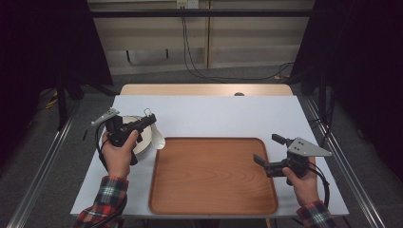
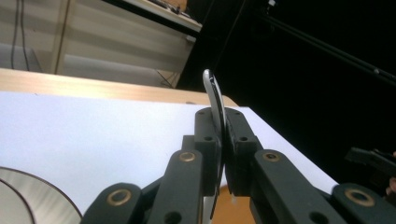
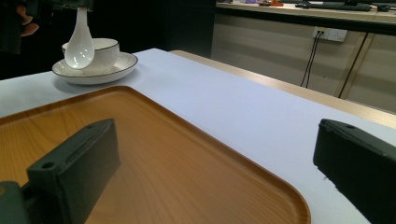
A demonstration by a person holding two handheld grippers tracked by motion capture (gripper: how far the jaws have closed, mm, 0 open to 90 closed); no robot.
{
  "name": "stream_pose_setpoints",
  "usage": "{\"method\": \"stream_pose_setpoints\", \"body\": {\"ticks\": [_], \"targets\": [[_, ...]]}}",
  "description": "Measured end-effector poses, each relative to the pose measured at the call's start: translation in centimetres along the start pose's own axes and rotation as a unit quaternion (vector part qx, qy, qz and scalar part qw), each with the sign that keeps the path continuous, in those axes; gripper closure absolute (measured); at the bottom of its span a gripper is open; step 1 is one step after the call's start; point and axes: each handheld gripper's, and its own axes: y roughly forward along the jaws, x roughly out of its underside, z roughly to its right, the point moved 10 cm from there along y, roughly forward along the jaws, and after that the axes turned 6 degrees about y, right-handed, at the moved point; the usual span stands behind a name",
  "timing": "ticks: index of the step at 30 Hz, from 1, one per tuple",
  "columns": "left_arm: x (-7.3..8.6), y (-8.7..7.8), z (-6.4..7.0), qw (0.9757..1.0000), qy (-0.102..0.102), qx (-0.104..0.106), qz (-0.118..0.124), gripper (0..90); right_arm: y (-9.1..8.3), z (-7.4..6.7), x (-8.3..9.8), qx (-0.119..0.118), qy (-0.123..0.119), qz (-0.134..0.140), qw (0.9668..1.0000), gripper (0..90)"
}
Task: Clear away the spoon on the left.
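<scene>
Between the closed fingers (image 2: 208, 154) of the left gripper (image 1: 148, 119) sits a white spoon (image 3: 80, 43), held by its handle, its scoop hanging beside the bowl (image 3: 103, 52) on its plate (image 3: 125, 63). The right gripper (image 1: 268, 150) has its fingers spread wide around nothing, above the right edge of the wooden tray (image 1: 209, 175). The tray and plate rest on a white counter (image 1: 223, 116). Behind it stand a pale wall panel with trailing cables (image 1: 190, 59) and dark curtains (image 1: 361, 61) at both sides.
</scene>
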Motion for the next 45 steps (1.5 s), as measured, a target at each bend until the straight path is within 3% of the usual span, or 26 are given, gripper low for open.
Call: {"method": "stream_pose_setpoints", "body": {"ticks": [1, 5, 20, 34, 45], "targets": [[0.2, 0.1, 0.2, 0.9999, -0.004, 0.010, -0.001, 85.2, 0.0, 0.0, 0.0, 0.000, 0.000, 0.000, 1.0000, 0.0], [1.0, 0.3, 0.5, 0.9997, -0.006, 0.017, -0.014, 85.2, 0.0, 0.0, 0.1, 0.002, -0.001, -0.002, 1.0000, 0.0], [3.4, 0.9, 1.7, 0.9989, -0.014, 0.034, -0.031, 85.1, 0.1, -0.2, 0.1, -0.002, -0.001, -0.004, 1.0000, 0.0], [5.1, 1.0, 3.0, 0.9974, -0.007, 0.045, -0.055, 85.0, 0.1, -0.2, 0.2, -0.004, -0.004, -0.005, 1.0000, 0.0], [6.9, 1.1, 4.9, 0.9943, 0.006, 0.066, -0.084, 85.0, 0.2, -0.4, 0.3, -0.006, -0.005, -0.008, 0.9999, 0.0]]}}
